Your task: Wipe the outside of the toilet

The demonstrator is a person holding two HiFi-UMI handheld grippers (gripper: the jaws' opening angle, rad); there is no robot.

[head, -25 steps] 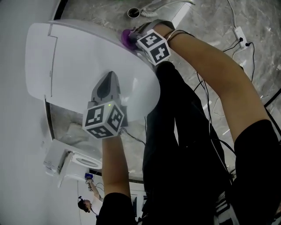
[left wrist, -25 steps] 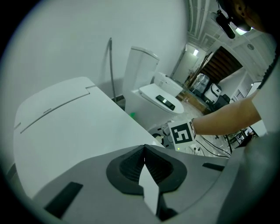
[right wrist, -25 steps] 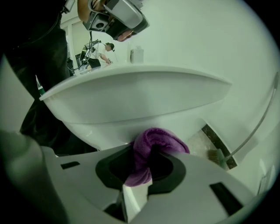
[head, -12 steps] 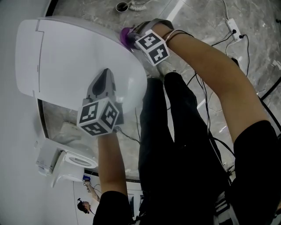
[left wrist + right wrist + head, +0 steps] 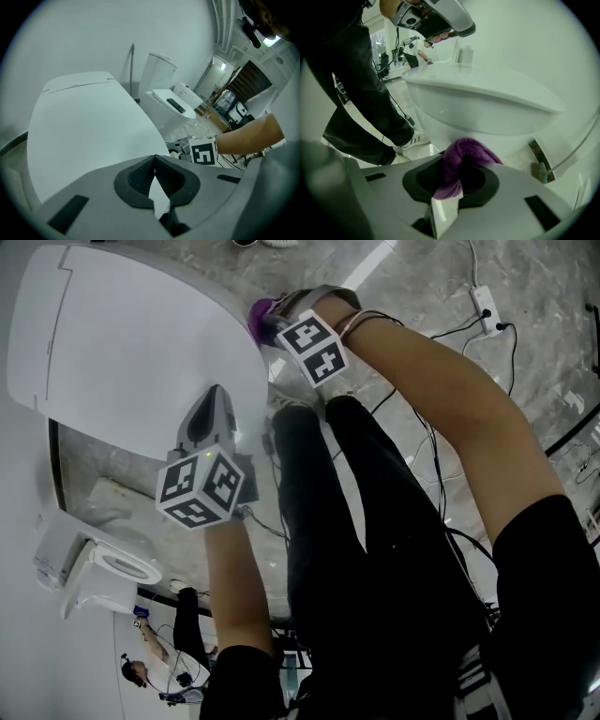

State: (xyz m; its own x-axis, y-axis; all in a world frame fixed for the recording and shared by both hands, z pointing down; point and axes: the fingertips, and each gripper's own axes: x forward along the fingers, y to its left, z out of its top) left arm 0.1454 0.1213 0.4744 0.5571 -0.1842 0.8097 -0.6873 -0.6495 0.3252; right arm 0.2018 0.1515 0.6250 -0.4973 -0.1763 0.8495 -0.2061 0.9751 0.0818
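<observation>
Wiping is the step we judge to be in hand: the right gripper (image 5: 452,174) is clamped on one purple cloth (image 5: 465,149), which sits at the outer wall of the toilet (image 5: 131,343), just under the front edge of its closed lid. We cannot tell whether it touches the wall. The left gripper (image 5: 153,161) hovers over the lid near that same edge, its jaws together with nothing between them. Next, we think the cloth should be pressed onto the bowl and swept along its curve, with the empty gripper kept clear. We count two grippers, one cloth, this toilet and at least one second toilet (image 5: 103,573) beyond it.
</observation>
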